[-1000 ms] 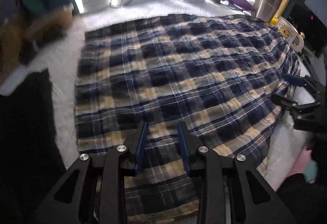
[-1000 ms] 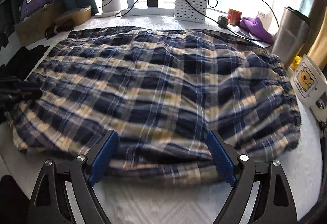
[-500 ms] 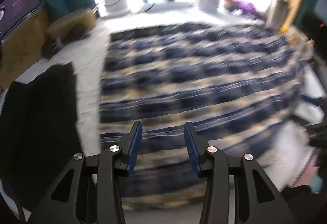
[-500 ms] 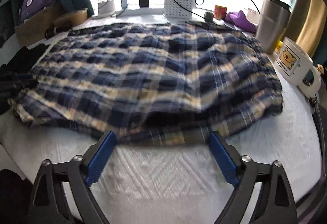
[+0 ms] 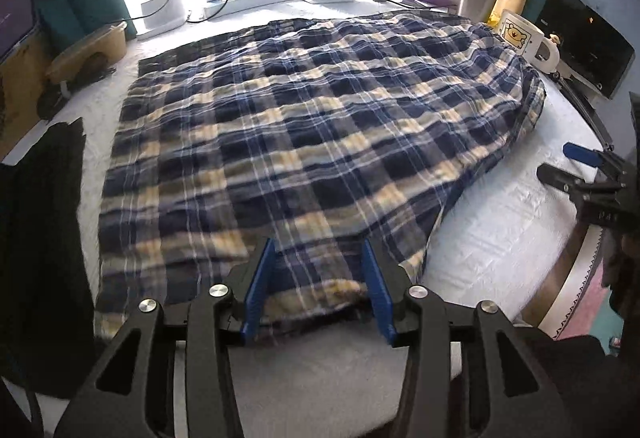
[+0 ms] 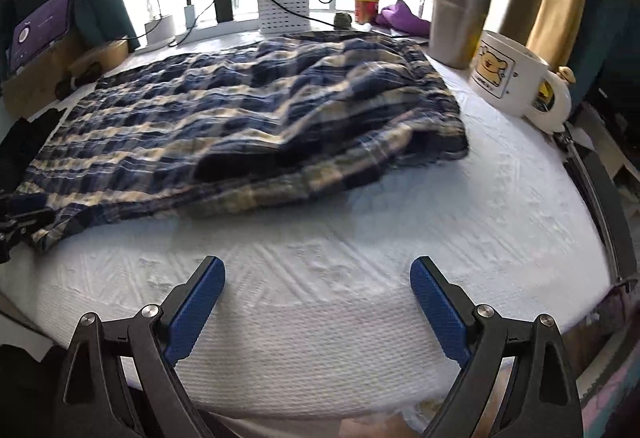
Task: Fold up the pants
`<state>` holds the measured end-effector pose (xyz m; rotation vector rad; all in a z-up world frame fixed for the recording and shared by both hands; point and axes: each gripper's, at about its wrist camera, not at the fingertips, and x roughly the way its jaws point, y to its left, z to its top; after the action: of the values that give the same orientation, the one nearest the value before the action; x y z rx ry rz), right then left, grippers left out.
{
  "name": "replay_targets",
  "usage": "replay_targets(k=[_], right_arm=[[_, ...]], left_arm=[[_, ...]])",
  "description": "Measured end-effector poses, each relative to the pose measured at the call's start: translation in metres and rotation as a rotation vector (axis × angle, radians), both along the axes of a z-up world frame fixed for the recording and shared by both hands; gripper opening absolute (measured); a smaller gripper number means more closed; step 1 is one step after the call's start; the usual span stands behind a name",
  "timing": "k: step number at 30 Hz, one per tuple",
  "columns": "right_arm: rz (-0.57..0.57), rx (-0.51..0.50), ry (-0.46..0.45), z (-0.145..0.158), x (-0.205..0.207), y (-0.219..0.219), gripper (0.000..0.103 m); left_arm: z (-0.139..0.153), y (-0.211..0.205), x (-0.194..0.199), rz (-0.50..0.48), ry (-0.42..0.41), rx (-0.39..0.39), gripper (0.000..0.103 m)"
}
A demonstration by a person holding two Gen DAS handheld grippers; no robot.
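The navy, blue and cream plaid pants (image 5: 304,142) lie folded in a wide flat stack on the white padded table (image 5: 500,238). They also show in the right wrist view (image 6: 248,122). My left gripper (image 5: 318,286) is open, its blue pads either side of the near hem, nothing held. My right gripper (image 6: 316,302) is open wide and empty over bare white pad, well short of the pants. It also shows at the right edge of the left wrist view (image 5: 576,166).
A bear mug (image 6: 516,82) and a steel tumbler (image 6: 460,14) stand at the pants' far right corner. A white basket (image 6: 284,2), chargers and cables line the window sill. Dark cloth (image 5: 40,238) lies at the table's left edge.
Both grippers have drawn back from the pants toward the table's near edge. The left jaws have opened wider. The right gripper has left the hem and is now over bare pad.
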<state>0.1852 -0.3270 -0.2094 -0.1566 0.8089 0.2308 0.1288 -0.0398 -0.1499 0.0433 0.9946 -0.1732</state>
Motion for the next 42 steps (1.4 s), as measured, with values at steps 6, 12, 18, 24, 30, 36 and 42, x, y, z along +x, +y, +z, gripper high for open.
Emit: replay_targets(k=[6, 12, 18, 24, 30, 36, 42], right_arm=[[-0.015, 0.021, -0.006, 0.001, 0.003, -0.006, 0.095], [-0.028, 0.066, -0.006, 0.004, 0.007, -0.013, 0.095], [-0.063, 0.138, 0.004, 0.009, 0.016, -0.025, 0.095], [-0.079, 0.190, 0.007, 0.015, 0.028, -0.028, 0.095], [-0.090, 0.195, 0.005, 0.019, 0.043, -0.024, 0.095], [-0.097, 0.201, 0.011, 0.020, 0.054, -0.020, 0.094], [-0.074, 0.286, 0.065, 0.013, 0.059, -0.018, 0.093]], left_arm=[[-0.002, 0.006, -0.018, 0.017, -0.042, -0.008, 0.051], [0.011, 0.022, -0.017, 0.043, -0.021, -0.073, 0.051], [0.034, 0.060, -0.007, 0.150, -0.099, -0.051, 0.051], [0.042, 0.106, 0.013, 0.290, -0.113, -0.027, 0.051], [0.047, 0.121, 0.030, 0.322, -0.154, 0.029, 0.051], [0.041, 0.125, 0.049, 0.306, -0.137, 0.020, 0.051], [0.027, 0.134, 0.059, 0.322, -0.103, -0.004, 0.051]])
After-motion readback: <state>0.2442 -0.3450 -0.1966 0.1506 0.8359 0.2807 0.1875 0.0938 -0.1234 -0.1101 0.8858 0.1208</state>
